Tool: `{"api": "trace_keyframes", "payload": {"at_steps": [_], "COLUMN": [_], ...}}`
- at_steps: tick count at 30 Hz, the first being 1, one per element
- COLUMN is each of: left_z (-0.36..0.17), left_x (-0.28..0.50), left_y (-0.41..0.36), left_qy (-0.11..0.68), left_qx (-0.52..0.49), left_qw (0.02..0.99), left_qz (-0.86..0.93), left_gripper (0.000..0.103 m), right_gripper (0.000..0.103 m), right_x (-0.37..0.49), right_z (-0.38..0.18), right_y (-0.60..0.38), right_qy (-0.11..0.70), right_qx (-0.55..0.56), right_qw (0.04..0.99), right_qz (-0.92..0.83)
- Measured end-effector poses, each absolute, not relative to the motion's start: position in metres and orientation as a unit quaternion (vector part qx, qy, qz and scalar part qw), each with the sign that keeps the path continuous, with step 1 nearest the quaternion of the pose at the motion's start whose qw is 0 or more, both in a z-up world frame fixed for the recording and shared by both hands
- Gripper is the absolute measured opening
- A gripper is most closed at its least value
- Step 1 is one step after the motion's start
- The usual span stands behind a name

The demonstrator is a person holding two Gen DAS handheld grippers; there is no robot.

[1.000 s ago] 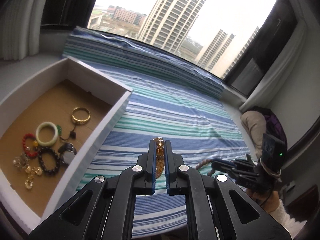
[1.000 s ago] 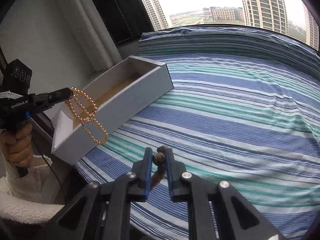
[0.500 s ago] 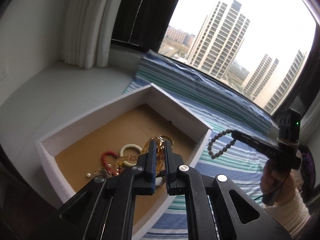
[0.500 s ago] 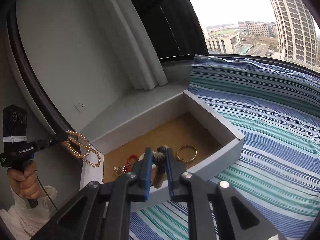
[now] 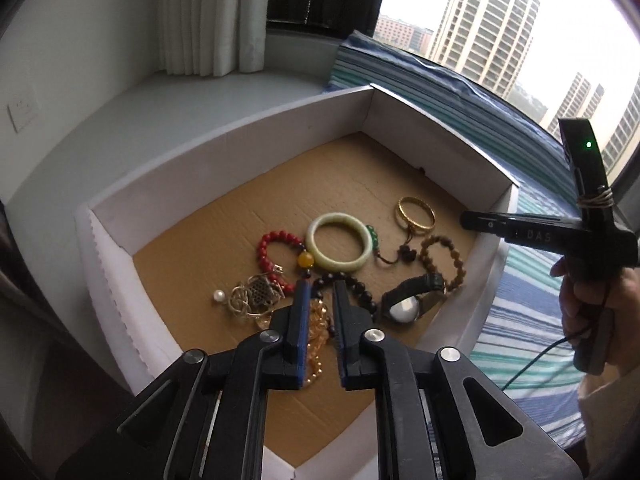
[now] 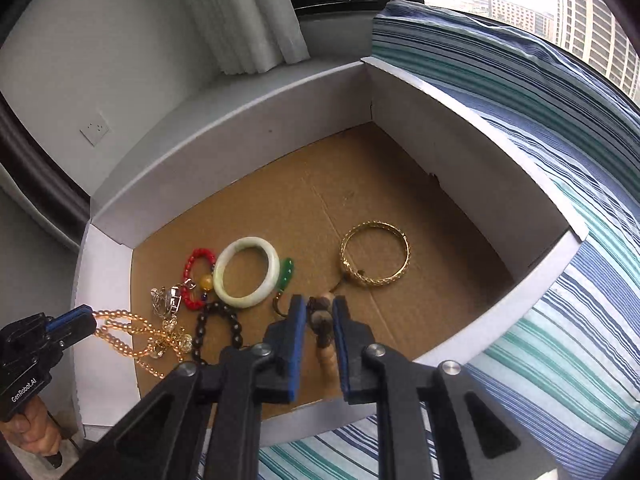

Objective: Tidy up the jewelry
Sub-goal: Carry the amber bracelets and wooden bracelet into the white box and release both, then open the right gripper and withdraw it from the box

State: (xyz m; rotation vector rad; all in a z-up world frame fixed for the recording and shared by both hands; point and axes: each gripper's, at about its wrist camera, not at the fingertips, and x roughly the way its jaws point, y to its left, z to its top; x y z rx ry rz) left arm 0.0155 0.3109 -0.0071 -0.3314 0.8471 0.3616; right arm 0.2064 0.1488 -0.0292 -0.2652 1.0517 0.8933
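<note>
A white box [image 5: 224, 152] with a brown cardboard floor holds a jade bangle [image 5: 339, 246], a gold bangle [image 5: 416, 214], a red bead bracelet [image 5: 269, 248], a dark bead bracelet [image 5: 360, 288], a watch [image 5: 412, 300] and a gold charm [image 5: 252, 294]. My left gripper [image 5: 320, 292] hangs over the box floor with its fingers parted, and the amber bead necklace [image 5: 316, 336] lies between them on the cardboard; it also shows in the right wrist view [image 6: 132, 332]. My right gripper [image 6: 320, 306] is over the box with its fingers parted around the brown bead bracelet [image 6: 322, 328], which lies on the floor [image 5: 442, 256].
The box [image 6: 472, 148] sits on a striped blue and green cloth [image 6: 560, 80] by a window. A grey sill [image 5: 120, 112], white curtain [image 5: 208, 16] and wall socket [image 5: 22, 108] lie to the left.
Both grippers moved from above the cloth to over the box and came down. Their fingers spread, and the amber necklace and brown bracelet now rest on the box floor.
</note>
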Motion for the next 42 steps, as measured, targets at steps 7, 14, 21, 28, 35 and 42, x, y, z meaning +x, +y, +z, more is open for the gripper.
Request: {"api": "trace_keyframes", "payload": {"at_steps": [7,14,21,28,35,42], "left_z": [0.026,0.038,0.034,0.034,0.036,0.034], "left_x": [-0.001,-0.026,-0.02,-0.024,-0.025,-0.019], "left_y": [0.284,0.288,0.289,0.292,0.294,0.288], "left_qy": [0.335,0.293,0.336,0.348,0.367,0.377], "left_qx": [-0.114,-0.196,-0.126,-0.107,-0.136,-0.133], "left_qw": [0.894,0.895,0.861,0.833,0.837,0.838], "left_qz": [0.274,0.272,0.36,0.416,0.383,0.371], "left_gripper": [0.102,0.102,0.102,0.102,0.102,0.102], "right_gripper": [0.067,0.074,0.08,0.08,0.08,0.08], "right_x": [0.181,0.134,0.104,0.096,0.095,0.093], "right_z": [0.013,0.036,0.043,0.043,0.041,0.036], "right_y": [0.137,0.14,0.147,0.149,0.153,0.156], "right_qy": [0.428,0.371,0.344,0.342,0.347,0.354], "right_qx": [-0.114,-0.173,-0.202,-0.207,-0.221,-0.225], "right_qw": [0.797,0.807,0.808,0.811,0.814,0.812], "right_qz": [0.411,0.425,0.433,0.426,0.41,0.406]}}
